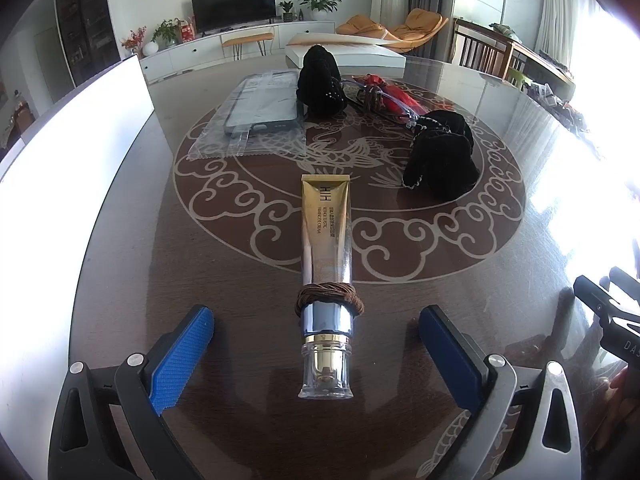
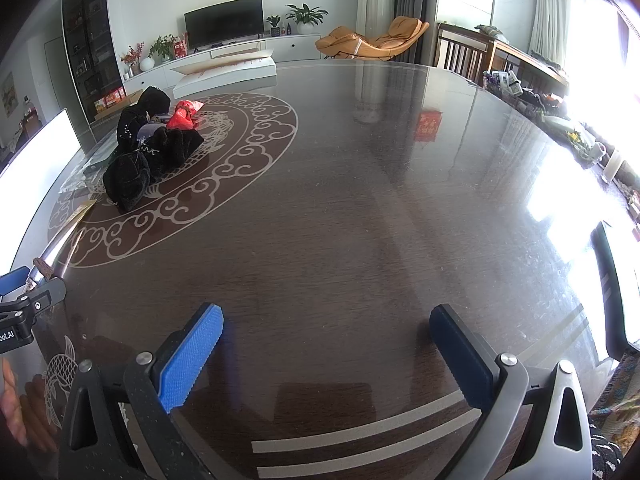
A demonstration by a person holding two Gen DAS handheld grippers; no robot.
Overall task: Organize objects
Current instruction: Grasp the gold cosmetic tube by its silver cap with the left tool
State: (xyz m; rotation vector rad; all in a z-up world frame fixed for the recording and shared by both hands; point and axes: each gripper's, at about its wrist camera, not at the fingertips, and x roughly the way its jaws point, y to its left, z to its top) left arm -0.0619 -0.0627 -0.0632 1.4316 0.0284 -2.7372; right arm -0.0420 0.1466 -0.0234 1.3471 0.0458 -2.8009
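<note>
**Tube set down, left fingers clear**

Dark desk (image 1: 120,264) carried black cloth bundles (image 1: 440,160), bagged phone case (image 1: 256,112), then cream tube (image 1: 326,240) with a cord ring (image 1: 330,300). Tube lay flat between left gripper (image 1: 316,356), fingers wide, not touching. Right gripper (image 2: 326,356) fingers wide, empty. Judged: placement finished; next, back off and choose another item.

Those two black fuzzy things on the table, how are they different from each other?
The farther black pouch stands tall beside the bagged phone case; the nearer black pouch slumps lower and wider, out on the table's pale cloud pattern. The farther one shows small sparkly dots on its side; the nearer one shows a pale cord or chain running down it. The red item lies between them. Both look like soft black velvety fabric.
</note>
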